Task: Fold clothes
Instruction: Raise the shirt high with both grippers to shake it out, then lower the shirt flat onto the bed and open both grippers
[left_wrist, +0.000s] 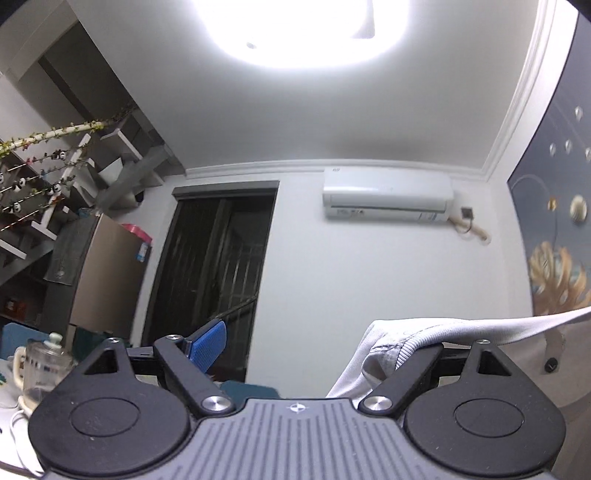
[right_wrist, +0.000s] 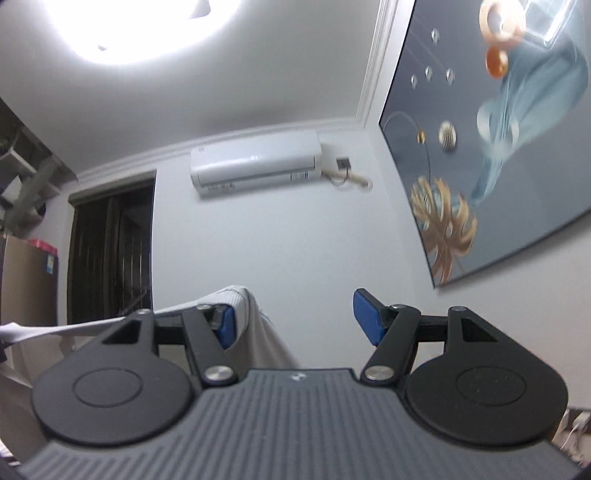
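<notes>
Left gripper (left_wrist: 317, 339) is pointing up toward the far wall w/ its jaws standing wide apart, nothing pinched between them. A pale grey garment (left_wrist: 391, 347) is hanging over the right-side finger only, hooked there rather than clamped, and its ribbed edge is running off to the right. The blue pad (left_wrist: 207, 343) on the other finger is sitting bare.

Right gripper (right_wrist: 295, 314) is doing the mirror of that: jaws apart, the garment (right_wrist: 255, 325) draping over its left-side finger, the right-side pad (right_wrist: 365, 317) bare, and a band of cloth stretching off to the left.

So the garment is hanging between the two grippers, carried on their inner fingers, well above whatever surface is below (no table top is showing in either view). Holding it this way, spread and up high, is probably letting the cloth drop straight and shake out its creases before a fold; that's a guess from the pose.

Since nothing is clamping it, the cloth could be slipping off either finger if the hands tilt inward.

Far wall is showing an air conditioner (left_wrist: 388, 201) and a dark door (left_wrist: 214, 277); a big picture (right_wrist: 498, 166) is hanging on the right wall. A glass kettle (left_wrist: 40, 365) is standing near left, well apart from the garment.

Fold itself isn't started yet, judging by the hanging cloth.
</notes>
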